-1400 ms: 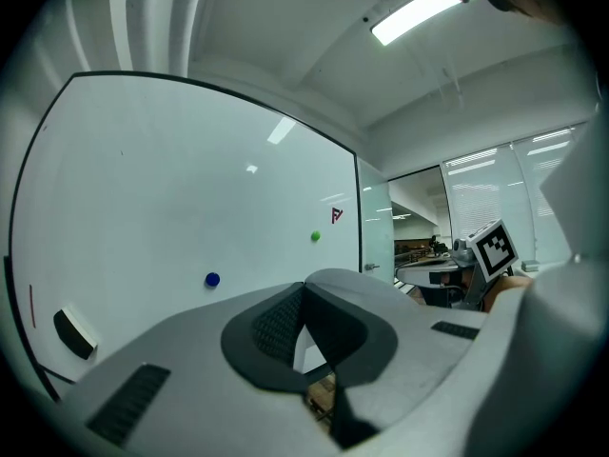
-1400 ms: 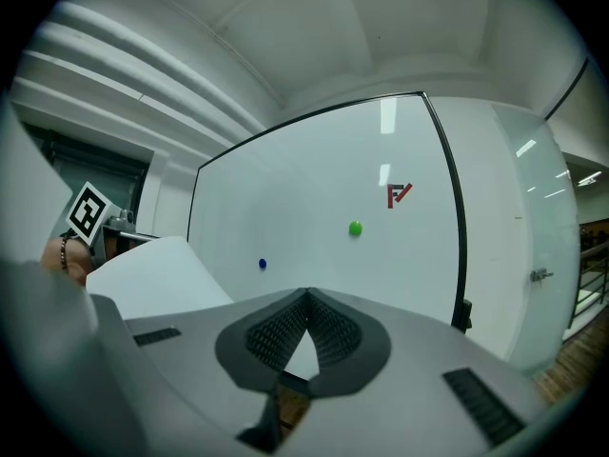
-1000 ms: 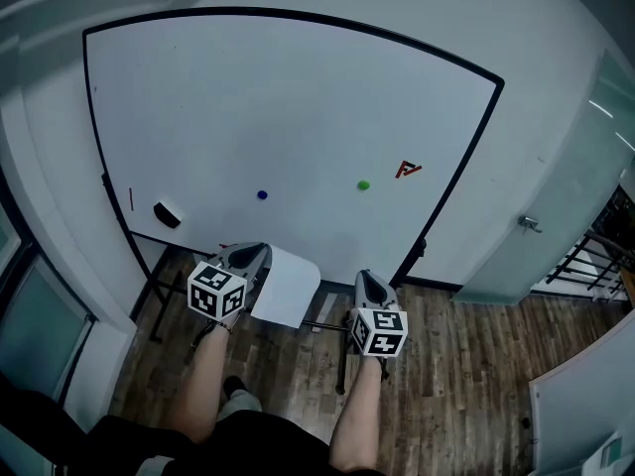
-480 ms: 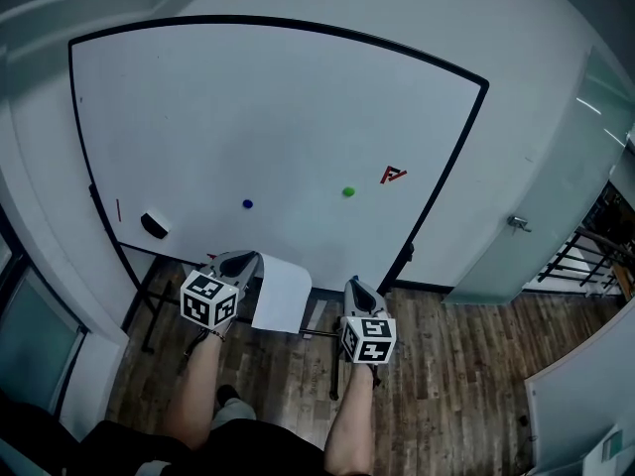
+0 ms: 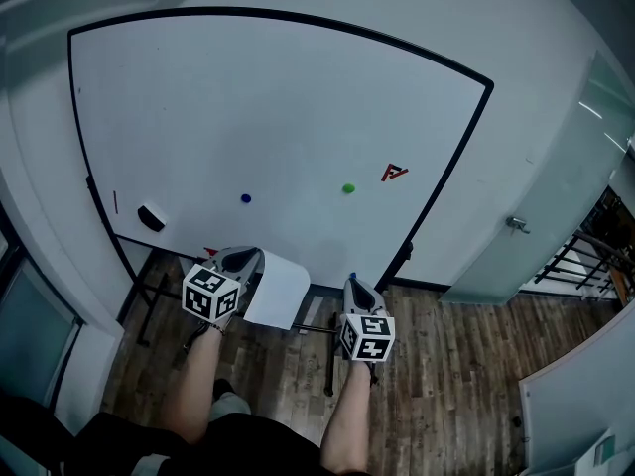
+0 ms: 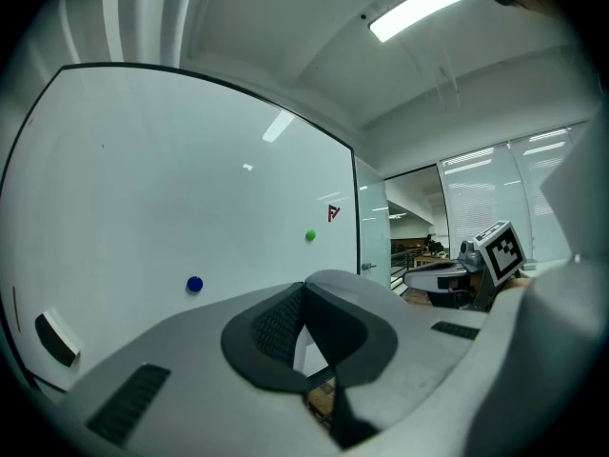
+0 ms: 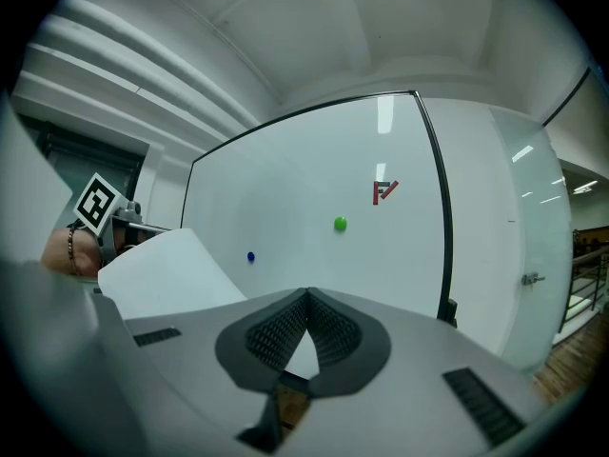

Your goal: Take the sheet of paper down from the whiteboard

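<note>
The white sheet of paper (image 5: 276, 288) is off the whiteboard (image 5: 248, 107) and hangs in front of its lower edge. My left gripper (image 5: 252, 257) is shut on the sheet's left edge; a white sliver shows behind its closed jaws (image 6: 304, 288). In the right gripper view the sheet (image 7: 171, 276) curls up at the left, by the left gripper's marker cube (image 7: 95, 203). My right gripper (image 5: 352, 284) is shut with nothing in it, to the right of the sheet, and its jaws (image 7: 306, 295) point at the board.
On the board are a blue magnet (image 5: 246, 198), a green magnet (image 5: 348, 188), a red mark (image 5: 394, 174), a black eraser (image 5: 151, 217) and a red pen (image 5: 114, 202). A glass door with a handle (image 5: 516, 224) stands at the right. Wood floor (image 5: 446, 365) lies below.
The head view has shifted slightly. Both grippers stay shut and keep their places, and the sheet stays in the left one.
</note>
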